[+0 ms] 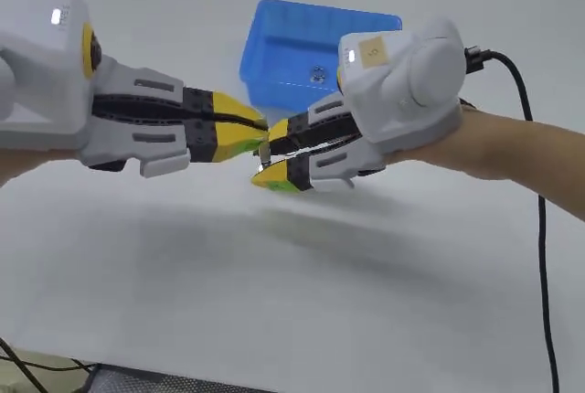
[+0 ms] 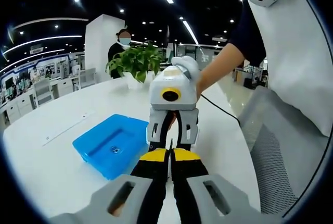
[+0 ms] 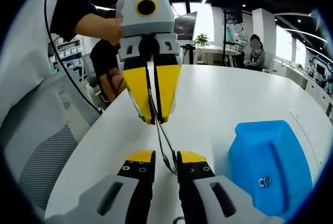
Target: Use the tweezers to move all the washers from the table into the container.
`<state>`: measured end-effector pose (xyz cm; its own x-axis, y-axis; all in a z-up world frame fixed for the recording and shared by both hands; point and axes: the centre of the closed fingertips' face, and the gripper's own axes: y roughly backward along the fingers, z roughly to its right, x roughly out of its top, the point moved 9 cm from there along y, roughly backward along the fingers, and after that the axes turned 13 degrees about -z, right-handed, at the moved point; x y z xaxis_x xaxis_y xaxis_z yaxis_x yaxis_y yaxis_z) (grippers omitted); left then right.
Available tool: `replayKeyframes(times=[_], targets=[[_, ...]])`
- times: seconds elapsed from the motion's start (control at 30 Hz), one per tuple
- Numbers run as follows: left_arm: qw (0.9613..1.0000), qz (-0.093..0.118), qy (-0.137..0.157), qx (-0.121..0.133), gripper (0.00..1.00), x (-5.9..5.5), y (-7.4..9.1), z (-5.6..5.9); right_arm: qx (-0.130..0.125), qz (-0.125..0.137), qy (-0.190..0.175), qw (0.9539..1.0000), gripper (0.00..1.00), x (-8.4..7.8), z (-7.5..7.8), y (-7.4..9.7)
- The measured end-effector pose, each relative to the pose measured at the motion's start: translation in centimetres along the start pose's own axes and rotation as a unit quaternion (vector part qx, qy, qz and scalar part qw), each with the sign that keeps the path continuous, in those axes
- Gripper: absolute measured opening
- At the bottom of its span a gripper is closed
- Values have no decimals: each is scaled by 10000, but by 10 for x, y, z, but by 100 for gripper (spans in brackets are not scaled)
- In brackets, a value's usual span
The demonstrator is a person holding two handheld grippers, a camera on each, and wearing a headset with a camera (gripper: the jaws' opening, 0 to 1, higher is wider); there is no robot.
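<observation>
Thin metal tweezers (image 3: 165,148) run between the two grippers, which meet tip to tip above the table. My left gripper (image 1: 260,135) comes in from the left and is shut on the tweezers' narrow end. From the right, my right gripper (image 1: 277,154) has its jaws a little apart, closed on the tweezers' two arms (image 1: 306,147). Behind them sits the blue container (image 1: 274,46) with one washer (image 1: 317,73) inside. The same container (image 3: 281,151) and washer (image 3: 264,181) lie low on the right in the right gripper view.
The white table (image 1: 274,302) spreads out in front of the grippers. A black cable (image 1: 541,228) hangs from the right gripper along the right side. A potted plant (image 2: 136,62) and a standing person (image 2: 120,47) are far across the table.
</observation>
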<state>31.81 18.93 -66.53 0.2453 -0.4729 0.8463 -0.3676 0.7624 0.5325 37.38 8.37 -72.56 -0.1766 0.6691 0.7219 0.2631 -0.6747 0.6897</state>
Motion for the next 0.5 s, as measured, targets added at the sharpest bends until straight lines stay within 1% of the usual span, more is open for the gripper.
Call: replayKeyframes(times=[0.2, 0.3, 0.37, 0.5], targets=[[9999, -72, -58, -70, 5, 0, -1, 2, 52, 11, 41, 10000, 13, 0, 2, 2], [9999, -101, -82, -73, 5, 0, -2, 1, 90, 32, 105, 9999, 12, 0, 2, 2], [9999, -113, -83, -71, 5, -1, -2, 1, 90, 57, 201, 9997, 12, -1, 2, 2], [9999, -135, -69, -30, 5, -2, -1, -2, -18, 106, 584, 9982, 10, -1, 2, 2]])
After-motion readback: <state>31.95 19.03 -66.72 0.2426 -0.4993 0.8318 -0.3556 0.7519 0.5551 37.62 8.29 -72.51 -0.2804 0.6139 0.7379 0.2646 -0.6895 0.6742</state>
